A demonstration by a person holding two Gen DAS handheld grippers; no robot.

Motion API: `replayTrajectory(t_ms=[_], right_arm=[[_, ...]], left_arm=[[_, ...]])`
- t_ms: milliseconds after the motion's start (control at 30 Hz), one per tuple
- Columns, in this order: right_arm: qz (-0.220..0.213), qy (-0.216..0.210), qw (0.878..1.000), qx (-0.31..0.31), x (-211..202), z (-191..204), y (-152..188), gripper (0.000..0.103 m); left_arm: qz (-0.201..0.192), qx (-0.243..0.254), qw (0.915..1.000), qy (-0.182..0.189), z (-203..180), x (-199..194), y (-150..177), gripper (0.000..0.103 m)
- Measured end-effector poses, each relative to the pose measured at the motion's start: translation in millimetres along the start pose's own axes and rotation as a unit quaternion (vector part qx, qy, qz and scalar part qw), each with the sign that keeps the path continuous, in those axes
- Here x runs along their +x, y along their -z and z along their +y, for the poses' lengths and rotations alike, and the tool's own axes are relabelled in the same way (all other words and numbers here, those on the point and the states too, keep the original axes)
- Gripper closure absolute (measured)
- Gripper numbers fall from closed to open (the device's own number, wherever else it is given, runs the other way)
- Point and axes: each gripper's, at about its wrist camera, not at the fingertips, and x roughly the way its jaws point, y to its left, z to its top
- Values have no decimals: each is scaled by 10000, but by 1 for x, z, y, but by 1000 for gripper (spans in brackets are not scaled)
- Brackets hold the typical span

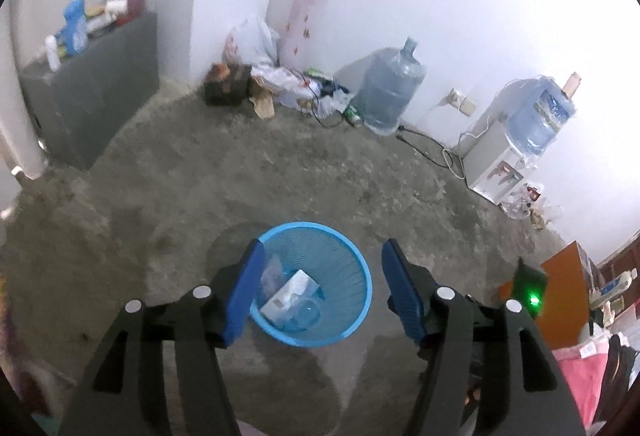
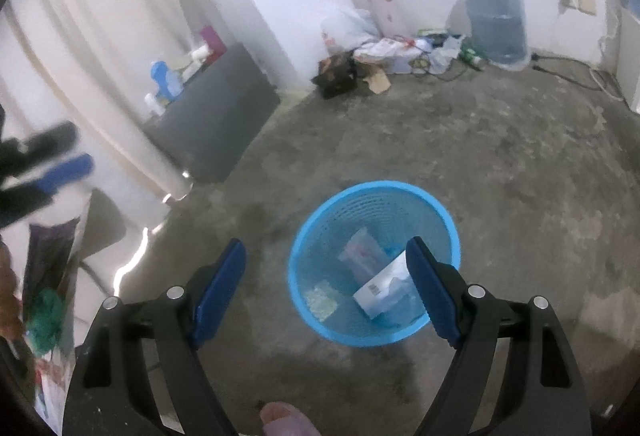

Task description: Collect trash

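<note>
Left wrist view: we are looking down on the blue mesh bin (image 1: 316, 284) standing upright on the bare concrete floor (image 1: 280, 172). Inside it we are seeing a white carton (image 1: 290, 294) lying tilted against the wall, plus clear plastic wrap (image 1: 274, 272) and a clear round piece (image 1: 306, 314) at the bottom. We are holding the left claw (image 1: 320, 292) directly above the bin mouth, fingers spread wide, nothing between the blue pads (image 1: 244, 296).

Right wrist view: same bin (image 2: 374, 264) is sitting just right of centre. We are picking out the white carton (image 2: 384, 288), a pale pink-printed packet (image 2: 362, 252) and a small crumpled pale-green scrap (image 2: 320, 300) inside. We are keeping the right claw (image 2: 328, 284) wide too, empty, its right pad (image 2: 432, 292) overlapping the bin's rim and its left pad out over bare floor. The left claw (image 2: 44, 172) is showing blurred at the left edge of this view, apart from the bin.

Further out, we are seeing a litter pile (image 1: 280, 84) along the far wall: plastic bags, torn cardboard, a dark box and cables. A large water jug (image 1: 390, 92) is standing just beside the pile. A white water dispenser (image 1: 504, 152) with a bottle on top is standing well off to the right. A grey cabinet (image 1: 92, 92) on the left is carrying bottles. A toe (image 2: 280, 416) is showing at the bottom edge of the right view.
</note>
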Motion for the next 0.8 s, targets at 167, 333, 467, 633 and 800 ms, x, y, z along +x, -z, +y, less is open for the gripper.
replayTrajectory(t_ms=[167, 333, 467, 633, 800], right_arm=[[262, -437, 9976, -475, 5, 31, 22, 28], [952, -690, 9890, -901, 47, 63, 64, 38], [1525, -659, 9774, -1309, 97, 92, 100, 39], [2061, -274, 9488, -2376, 187, 132, 142, 39], [2510, 329, 9266, -2781, 293, 135, 163, 36]], left_arm=[[-422, 163, 9984, -347, 5, -87, 19, 34], [-777, 102, 9947, -669, 20, -162, 56, 33], [-997, -235, 9907, -896, 47, -210, 91, 32], [-1250, -892, 9751, -1599, 99, -274, 137, 30], [-1549, -1469, 9488, -2329, 141, -326, 169, 27]])
